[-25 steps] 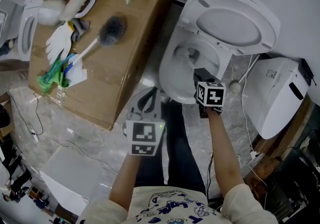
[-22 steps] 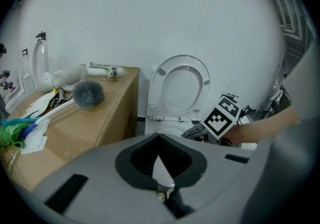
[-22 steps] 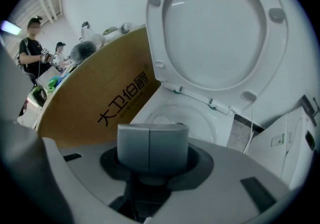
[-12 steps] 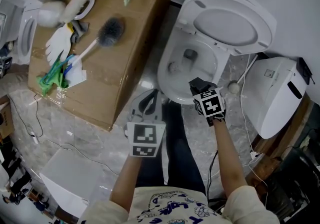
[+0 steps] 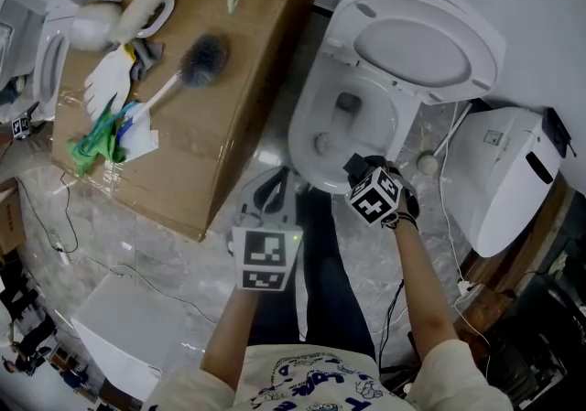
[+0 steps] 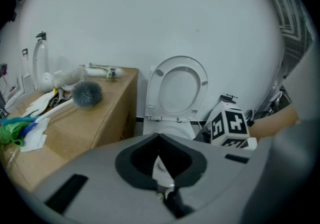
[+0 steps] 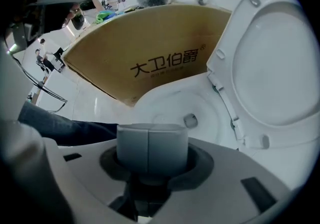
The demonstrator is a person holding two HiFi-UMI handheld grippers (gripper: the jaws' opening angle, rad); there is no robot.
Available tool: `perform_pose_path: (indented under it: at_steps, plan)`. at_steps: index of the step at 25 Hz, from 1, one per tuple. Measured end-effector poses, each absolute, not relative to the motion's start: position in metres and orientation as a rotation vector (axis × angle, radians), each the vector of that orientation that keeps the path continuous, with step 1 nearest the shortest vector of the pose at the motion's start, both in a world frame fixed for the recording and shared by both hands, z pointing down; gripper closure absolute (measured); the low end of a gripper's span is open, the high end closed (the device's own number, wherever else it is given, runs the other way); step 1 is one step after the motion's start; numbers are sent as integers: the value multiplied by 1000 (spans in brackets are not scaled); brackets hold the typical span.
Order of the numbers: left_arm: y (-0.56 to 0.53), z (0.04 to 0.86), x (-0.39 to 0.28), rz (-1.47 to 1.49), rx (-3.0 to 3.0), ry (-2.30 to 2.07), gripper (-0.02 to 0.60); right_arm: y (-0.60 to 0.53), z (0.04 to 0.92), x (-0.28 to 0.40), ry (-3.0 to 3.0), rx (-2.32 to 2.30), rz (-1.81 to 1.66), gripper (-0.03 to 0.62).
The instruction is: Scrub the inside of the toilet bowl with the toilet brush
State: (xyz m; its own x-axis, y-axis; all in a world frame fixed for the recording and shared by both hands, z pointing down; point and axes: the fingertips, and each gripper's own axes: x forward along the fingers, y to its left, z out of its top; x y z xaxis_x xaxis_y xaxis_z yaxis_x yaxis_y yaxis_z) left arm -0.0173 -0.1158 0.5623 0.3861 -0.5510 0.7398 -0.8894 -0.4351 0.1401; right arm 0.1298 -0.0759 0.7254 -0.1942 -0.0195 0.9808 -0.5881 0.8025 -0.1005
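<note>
The toilet brush (image 5: 197, 57), with a grey bristle head and a white handle, lies on top of a cardboard box (image 5: 229, 139), left of the toilet; neither gripper touches it. It also shows in the left gripper view as the brush (image 6: 86, 93). The white toilet bowl (image 5: 304, 136) stands with its lid (image 5: 430, 43) raised. My right gripper (image 5: 359, 167) hovers at the bowl's near rim, shut with nothing in it, and looks into the bowl (image 7: 170, 101). My left gripper (image 5: 268, 188) stays in front of the bowl over the floor, shut and empty.
The box top also carries white gloves (image 5: 110, 80), a green cloth (image 5: 92, 139) and bottles. A second white fixture (image 5: 513, 171) stands to the right. Cables run over the marble floor (image 5: 146, 254). The person's dark trouser legs (image 5: 320, 281) are below the grippers.
My right gripper has drawn back from over the bowl toward its near rim and tilted, uncovering the bowl's inside. The left gripper has barely moved.
</note>
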Motion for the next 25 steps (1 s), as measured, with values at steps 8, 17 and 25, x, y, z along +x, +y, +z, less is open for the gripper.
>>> perform_pose_path:
  at_steps: [8,17,25]
  plan:
    - [-111,569,-16,841,2105,-1226,580,-93,763,146,-1630,637,605,428]
    - [-110,575,-12,844,2103,-1217,580,-111,793,169,-1588,792,695,428]
    - [-104,580,-10,851,2094,-1206,580,-117,799,172,-1575,819,659,428]
